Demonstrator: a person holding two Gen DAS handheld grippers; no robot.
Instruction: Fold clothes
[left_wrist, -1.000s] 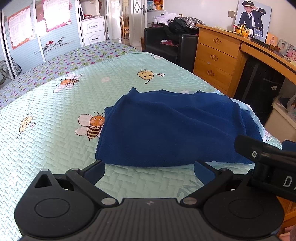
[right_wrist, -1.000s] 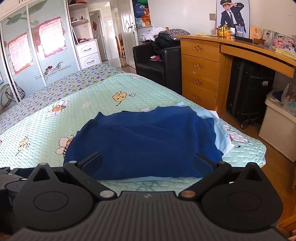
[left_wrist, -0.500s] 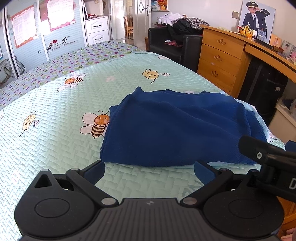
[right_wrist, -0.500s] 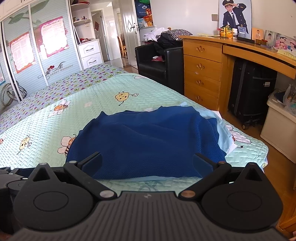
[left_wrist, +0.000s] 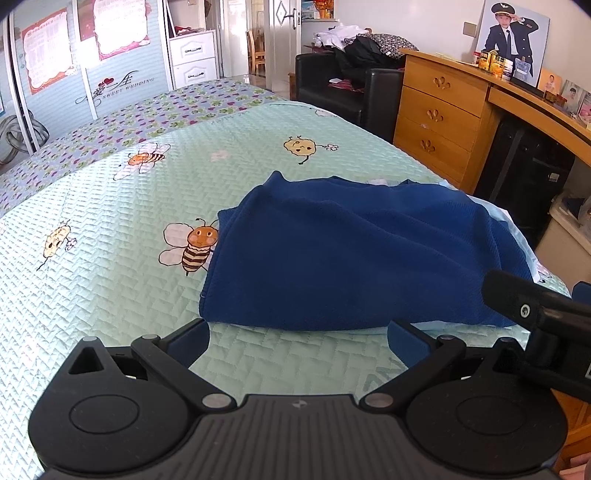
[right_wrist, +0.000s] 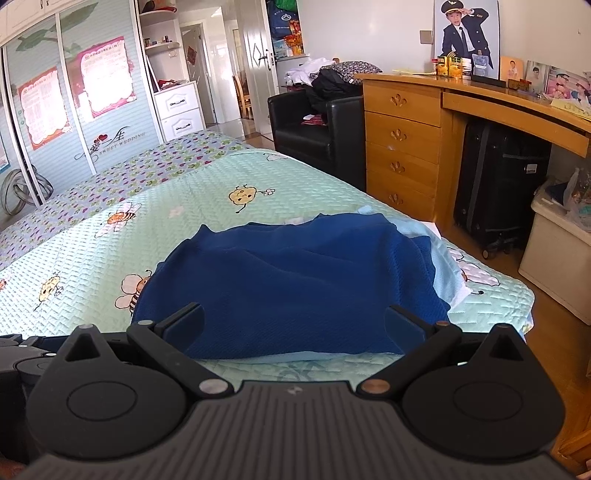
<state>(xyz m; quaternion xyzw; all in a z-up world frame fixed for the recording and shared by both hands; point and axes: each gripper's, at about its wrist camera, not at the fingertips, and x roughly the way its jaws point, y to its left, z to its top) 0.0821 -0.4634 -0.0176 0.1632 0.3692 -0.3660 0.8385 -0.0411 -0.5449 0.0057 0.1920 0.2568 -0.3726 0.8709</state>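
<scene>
With your left gripper (left_wrist: 297, 338) and right gripper (right_wrist: 293, 325) both spread wide and empty short of the blue garment (left_wrist: 354, 262) on the bed (left_wrist: 110, 236), you risk pinching the pale cloth (right_wrist: 441, 264) beneath it too.

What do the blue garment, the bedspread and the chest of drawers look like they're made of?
Blue garment: likely knit fabric, matte, with a fine textured weave and soft folds. Bedspread: quilted cloth, stitched in a herringbone pattern, with printed bees. Chest of drawers: wood or wood veneer, slightly glossy, orange-toned.
</scene>
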